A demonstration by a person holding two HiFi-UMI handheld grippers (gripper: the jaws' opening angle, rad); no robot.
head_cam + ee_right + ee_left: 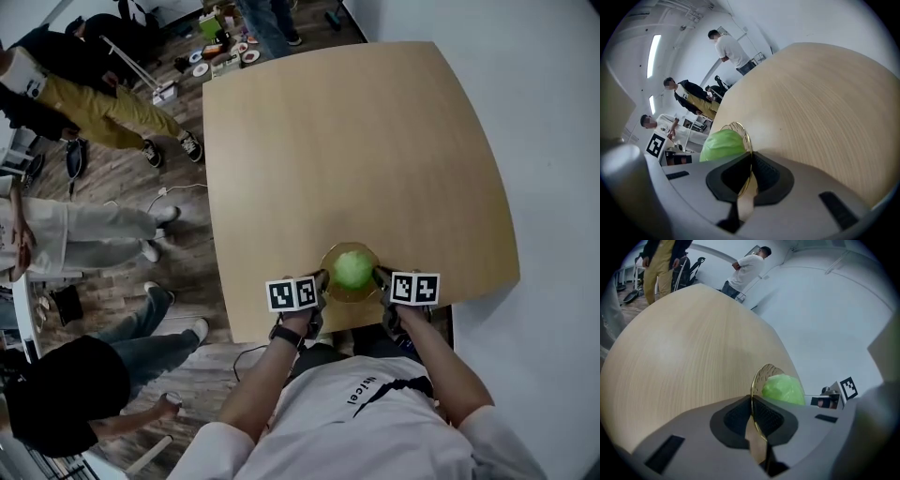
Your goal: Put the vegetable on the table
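Probably the task is half done: the vegetable [353, 269], a round pale green head, lies in a wire bowl [349, 296] at the near edge of the table [356, 141], not on the wood itself. The left gripper [322, 281] and the right gripper [382, 279] each have their fingers clamped on the bowl's rim. Whether the bowl rests on the table I cannot tell.

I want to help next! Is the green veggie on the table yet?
Nearly. Done: the left gripper and right gripper are each shut on the rim of the basket, with the vegetable inside. In hand: the basket is at the near edge of the table; I cannot tell whether it touches the wood. To do: set it down and let go.
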